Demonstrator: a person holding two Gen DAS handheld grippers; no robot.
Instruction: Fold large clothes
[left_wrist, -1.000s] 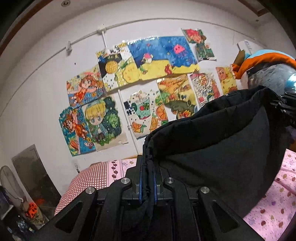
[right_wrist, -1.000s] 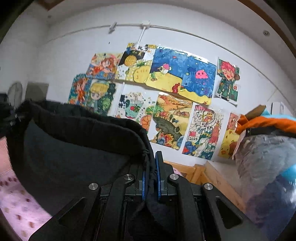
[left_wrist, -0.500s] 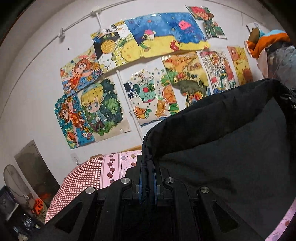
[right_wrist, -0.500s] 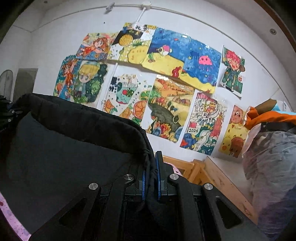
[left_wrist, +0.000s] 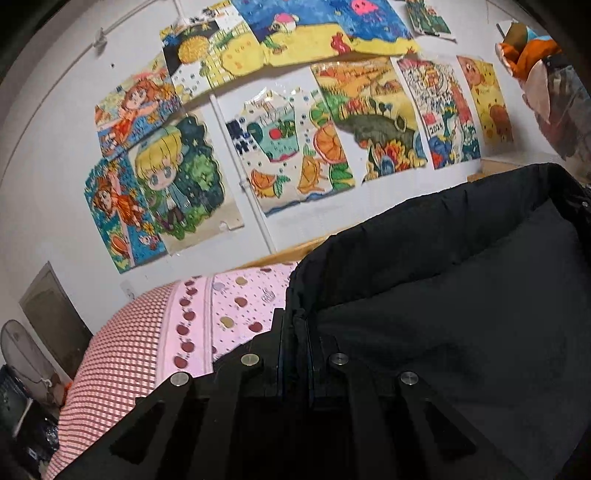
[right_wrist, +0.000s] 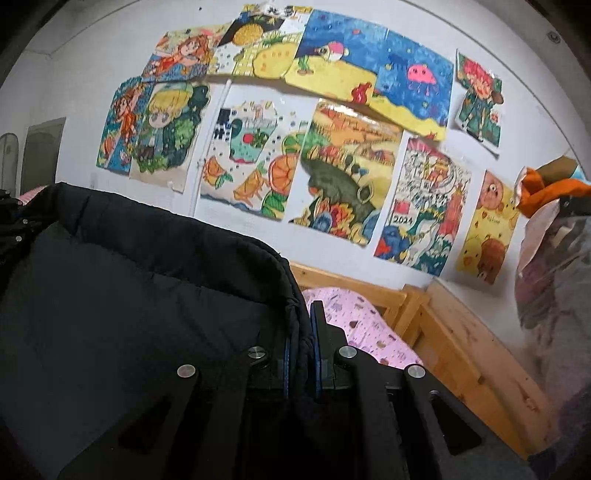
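Note:
A large black padded garment (left_wrist: 461, 295) hangs stretched between my two grippers, its hemmed edge running across both views. My left gripper (left_wrist: 294, 325) is shut on one corner of that edge. My right gripper (right_wrist: 300, 325) is shut on the other corner of the garment (right_wrist: 140, 288). Each gripper shows as a dark shape at the far end of the other's view: the right one (left_wrist: 580, 206) in the left wrist view, the left one (right_wrist: 14, 221) in the right wrist view. The garment's lower part is hidden below the frames.
A bed with a pink spotted sheet (left_wrist: 236, 310) and a red checked pillow (left_wrist: 122, 358) lies below. Its wooden frame (right_wrist: 454, 332) runs along a white wall covered with drawings (right_wrist: 340, 166). Bagged bedding and orange cloth (right_wrist: 554, 229) are piled at the right.
Both grippers have tilted downward and moved toward the wall, still holding the garment stretched. More of the bed and its wooden frame has come into view.

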